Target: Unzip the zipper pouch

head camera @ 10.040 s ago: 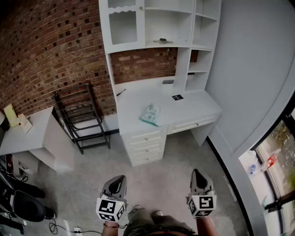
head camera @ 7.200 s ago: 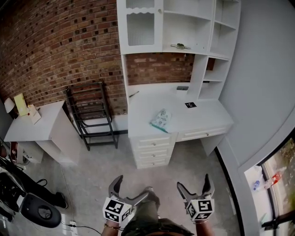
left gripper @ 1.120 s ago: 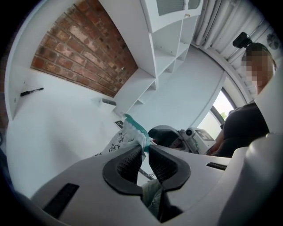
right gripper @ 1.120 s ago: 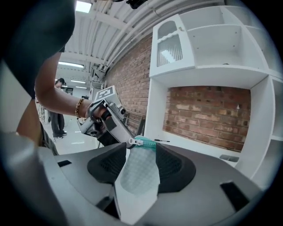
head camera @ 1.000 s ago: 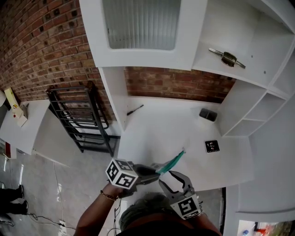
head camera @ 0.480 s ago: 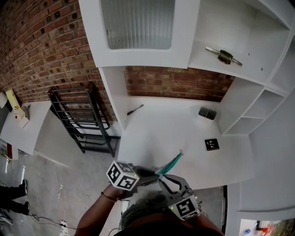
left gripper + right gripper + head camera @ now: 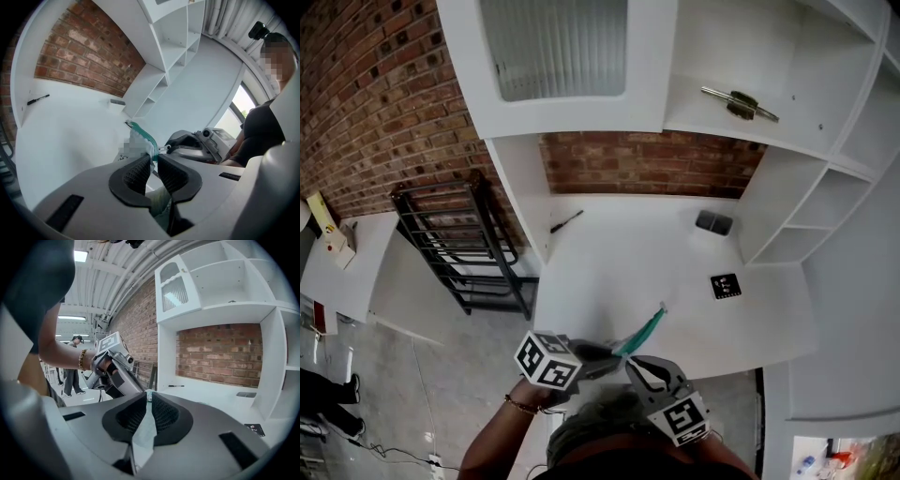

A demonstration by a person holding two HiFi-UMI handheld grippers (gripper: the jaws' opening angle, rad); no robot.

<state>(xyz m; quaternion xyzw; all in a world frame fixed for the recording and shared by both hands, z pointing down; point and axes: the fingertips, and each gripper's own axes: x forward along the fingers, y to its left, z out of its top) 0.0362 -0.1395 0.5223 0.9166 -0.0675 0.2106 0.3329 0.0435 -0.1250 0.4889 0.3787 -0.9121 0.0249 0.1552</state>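
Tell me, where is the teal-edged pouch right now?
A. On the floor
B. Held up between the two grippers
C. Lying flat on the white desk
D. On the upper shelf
B: the zipper pouch is lifted off the desk, pinched in the left gripper's jaws, while the right gripper's jaws are closing with its fabric between them.

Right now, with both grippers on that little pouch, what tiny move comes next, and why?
Probably let the right gripper finish pinching, then draw it along the teal zipper. The left gripper clamps the zipper pouch, and the right jaws are closing on its fabric.
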